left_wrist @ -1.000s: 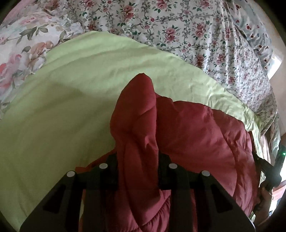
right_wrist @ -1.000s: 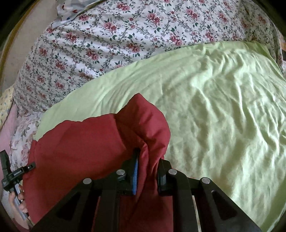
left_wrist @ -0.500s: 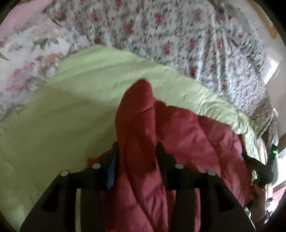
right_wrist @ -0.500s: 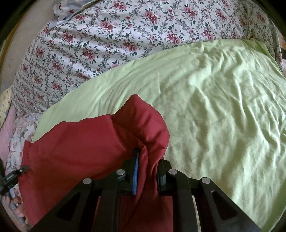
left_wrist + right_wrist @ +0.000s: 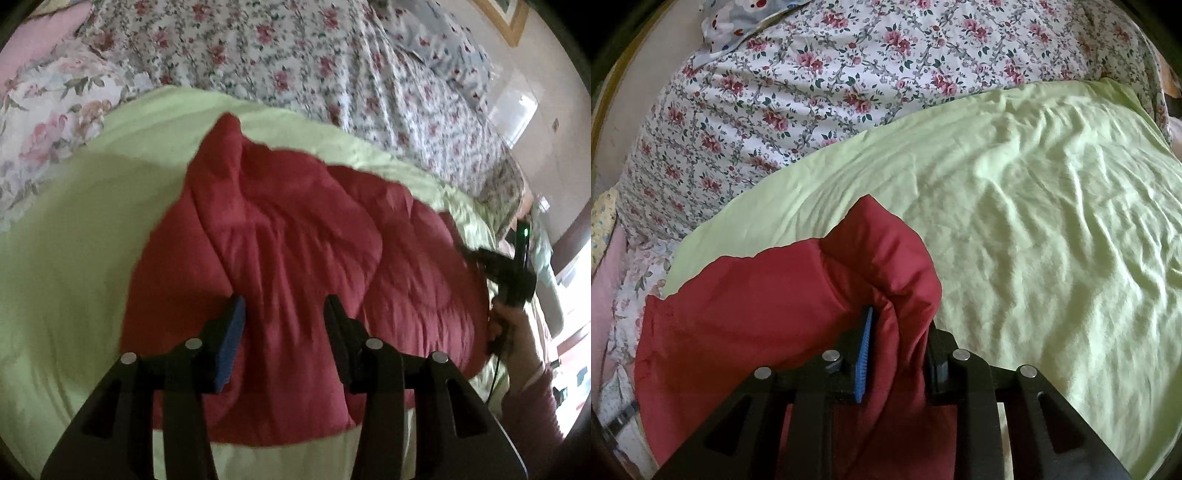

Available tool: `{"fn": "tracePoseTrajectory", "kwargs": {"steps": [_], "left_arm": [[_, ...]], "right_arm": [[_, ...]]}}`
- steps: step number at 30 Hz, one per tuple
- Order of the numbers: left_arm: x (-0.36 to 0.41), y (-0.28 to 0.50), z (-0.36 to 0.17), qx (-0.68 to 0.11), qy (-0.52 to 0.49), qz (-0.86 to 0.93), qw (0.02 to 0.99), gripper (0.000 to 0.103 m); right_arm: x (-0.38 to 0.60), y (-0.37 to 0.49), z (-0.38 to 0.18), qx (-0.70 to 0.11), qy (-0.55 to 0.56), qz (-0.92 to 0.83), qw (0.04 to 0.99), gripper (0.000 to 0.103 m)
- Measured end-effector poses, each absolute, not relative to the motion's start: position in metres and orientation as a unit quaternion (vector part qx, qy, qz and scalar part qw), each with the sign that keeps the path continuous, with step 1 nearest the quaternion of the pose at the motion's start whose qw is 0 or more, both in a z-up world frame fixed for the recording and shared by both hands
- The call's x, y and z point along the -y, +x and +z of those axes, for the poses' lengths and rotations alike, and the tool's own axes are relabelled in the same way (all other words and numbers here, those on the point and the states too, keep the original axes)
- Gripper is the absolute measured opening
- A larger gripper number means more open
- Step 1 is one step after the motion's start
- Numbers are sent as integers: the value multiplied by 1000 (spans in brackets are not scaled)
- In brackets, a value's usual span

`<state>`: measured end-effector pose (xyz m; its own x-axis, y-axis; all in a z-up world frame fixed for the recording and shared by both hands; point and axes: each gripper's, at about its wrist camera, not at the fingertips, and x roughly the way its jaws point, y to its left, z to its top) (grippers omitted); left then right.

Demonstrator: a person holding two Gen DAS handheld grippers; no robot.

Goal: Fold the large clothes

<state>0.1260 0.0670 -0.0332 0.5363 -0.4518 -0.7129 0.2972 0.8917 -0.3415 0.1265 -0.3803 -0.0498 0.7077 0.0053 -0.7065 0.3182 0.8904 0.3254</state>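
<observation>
Quick count first: one red padded garment [image 5: 295, 236], one light green sheet [image 5: 1034, 206] under it, one floral bedspread [image 5: 812, 81] beyond the sheet, and two hand-held grippers. There's also a floral pillow [image 5: 48, 110] off to the left of the sheet in the left wrist view, and a picture frame [image 5: 506, 14] on the wall far past the red garment.

The red garment lies bunched on the green sheet, at the sheet's near edge, with the bedspread well behind it.

Left hand-held gripper [image 5: 282, 314]: jaws spread fairly wide, one on each side of a ridge of the red fabric. The cloth sits between them, but I can't tell if the pads actually press on it; it looks loose rather than pinched.

Right hand-held gripper [image 5: 897, 343]: jaws narrow, clamped on a raised fold of the red garment, which bulges up over the fingertips. In the left wrist view you can also see this gripper at the garment's right edge, with the person's right hand [image 5: 513, 328] around it.
</observation>
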Motion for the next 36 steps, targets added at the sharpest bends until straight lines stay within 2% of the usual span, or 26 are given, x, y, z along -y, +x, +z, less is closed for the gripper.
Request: {"fn": "tracePoseTrajectory", "kwargs": {"steps": [1,5,6,12,19,23,31,33,36], "left_arm": [[-66,125,-37,-434,-86,-215,871,45],[-65,126,-49,-443,-82,-211,867,45],[-66,127,-50,-443,-83,-211,867,45],[-65,122,-53,-438,-76,-208,871,46],[-66,118,-51,-438,-79,-203,872,47],[-62,99,-39,-427,-68,-209,877,60],[-41,69,-33,-427,-35,-207,879,61],[-31,64,-34,-430,-17,-202,880,68],[-19,60,-36,-432,4,-194,881,70]], "right_arm": [[380,124,-48,-371,217,-89,898,29],[374,103,-35,-356,206,-87,907,48],[369,92,-29,-348,197,-87,913,49],[335,31,-17,-337,147,-68,927,52],[293,-19,-35,-361,111,-54,924,55],[271,-31,-38,-365,94,-48,925,55],[228,-31,-32,-359,54,-13,932,57],[218,-29,-32,-358,45,-4,933,60],[205,-24,-35,-361,36,10,932,61]]}}
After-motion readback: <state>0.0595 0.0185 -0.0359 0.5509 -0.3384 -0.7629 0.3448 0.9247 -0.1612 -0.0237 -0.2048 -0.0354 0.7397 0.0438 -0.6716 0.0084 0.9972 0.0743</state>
